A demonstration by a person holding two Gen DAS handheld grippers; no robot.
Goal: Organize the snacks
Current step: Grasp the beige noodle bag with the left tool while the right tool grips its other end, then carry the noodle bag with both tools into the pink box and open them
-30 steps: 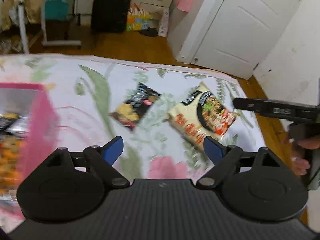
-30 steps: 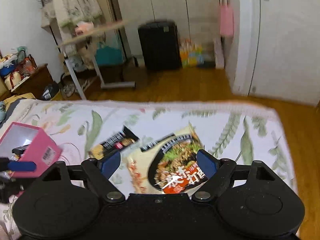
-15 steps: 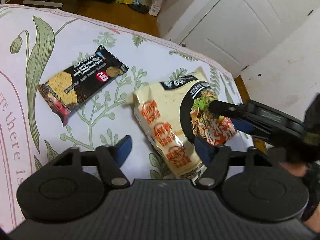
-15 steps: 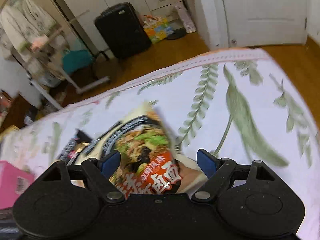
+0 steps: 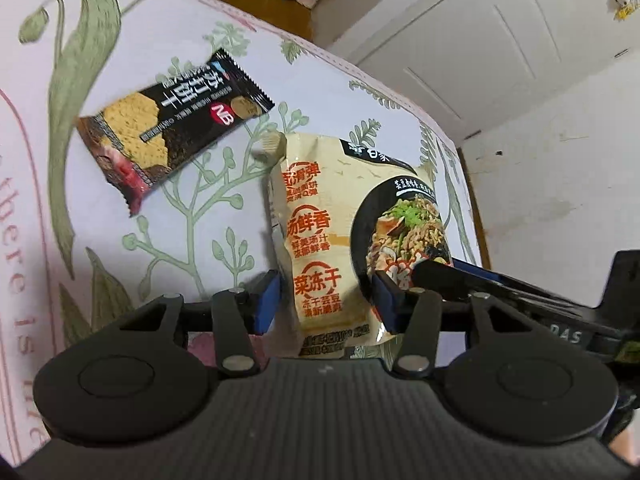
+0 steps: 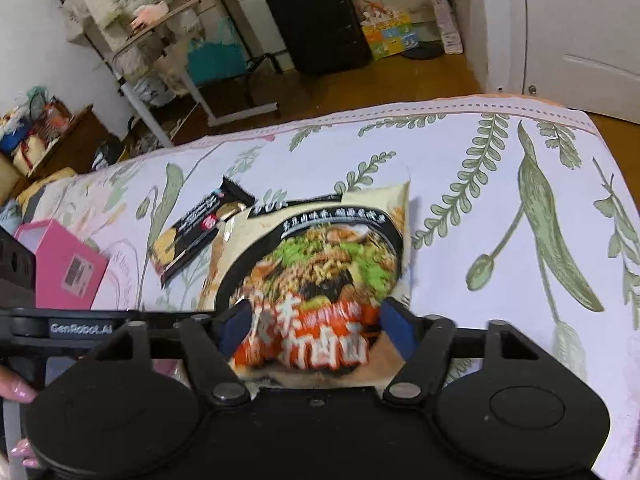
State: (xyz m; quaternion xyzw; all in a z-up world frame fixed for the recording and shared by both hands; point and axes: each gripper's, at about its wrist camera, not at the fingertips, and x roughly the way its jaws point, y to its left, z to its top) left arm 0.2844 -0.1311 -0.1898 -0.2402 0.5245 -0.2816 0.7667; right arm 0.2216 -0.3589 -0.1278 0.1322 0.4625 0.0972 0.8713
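A cream noodle packet (image 5: 352,236) lies on the flowered bed sheet (image 5: 48,208); it also shows in the right wrist view (image 6: 320,264). My left gripper (image 5: 326,302) is open, its blue fingers either side of the packet's near end. My right gripper (image 6: 314,328) is open too, its fingers astride the packet's red-lettered end, and its arm shows in the left wrist view (image 5: 500,284). A black cracker packet (image 5: 168,128) lies to the left of the noodles, also in the right wrist view (image 6: 196,232). A pink box (image 6: 64,264) stands further left.
The bed edge (image 6: 440,110) runs along the far side, with wooden floor beyond. A black suitcase (image 6: 316,20), a clothes rack (image 6: 160,68) and a white door (image 5: 480,48) stand past it. A white wall (image 5: 560,184) is close on the right.
Both grippers have come down closer onto the noodle packet, which now sits between each pair of fingers. The left gripper's fingers have narrowed somewhat around it.
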